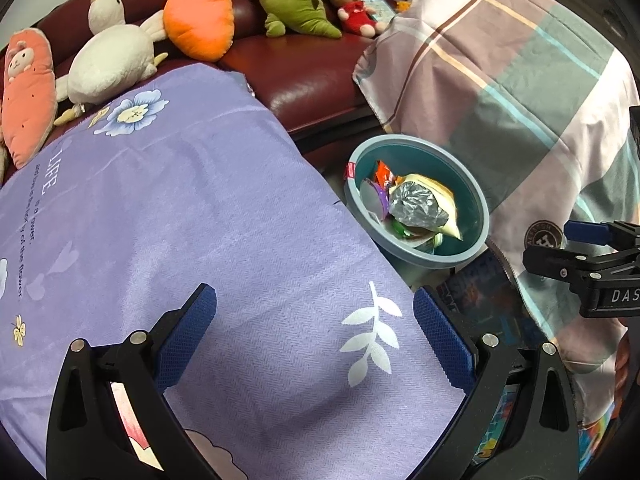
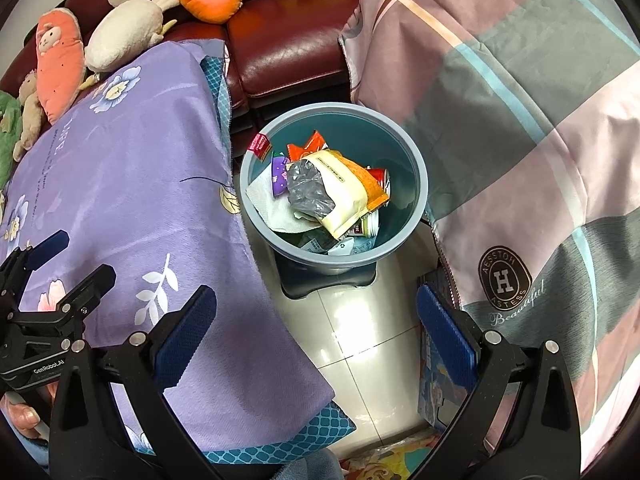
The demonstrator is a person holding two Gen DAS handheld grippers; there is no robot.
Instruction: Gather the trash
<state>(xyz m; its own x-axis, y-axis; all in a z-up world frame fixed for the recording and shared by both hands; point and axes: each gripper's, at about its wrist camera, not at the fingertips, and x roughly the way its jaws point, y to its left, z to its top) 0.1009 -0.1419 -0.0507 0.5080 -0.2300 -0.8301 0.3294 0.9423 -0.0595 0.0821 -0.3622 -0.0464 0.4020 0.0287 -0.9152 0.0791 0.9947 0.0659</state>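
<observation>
A blue-grey trash bin (image 2: 405,168) stands on a dark stool (image 2: 320,284) between two cloth-covered surfaces. It holds a crumpled grey plastic bag (image 2: 308,192), a cream and orange snack bag (image 2: 348,192), an orange wrapper (image 2: 306,146), a purple cup (image 2: 279,176) and white paper (image 2: 266,200). My right gripper (image 2: 316,332) is open and empty, above the floor in front of the bin. My left gripper (image 1: 316,340) is open and empty over the purple cloth (image 1: 200,220), with the bin (image 1: 468,208) ahead to its right. Each gripper shows in the other's view: the right gripper (image 1: 568,246) and the left gripper (image 2: 72,268).
A plaid cloth (image 2: 520,140) covers the surface to the right. Behind the bin is a dark red sofa (image 2: 288,52) with plush toys: a carrot (image 1: 198,20), a goose (image 1: 108,64), a green dinosaur (image 1: 292,0). Glossy tiled floor (image 2: 360,340) lies before the stool, with colourful boxes (image 2: 436,392) on it.
</observation>
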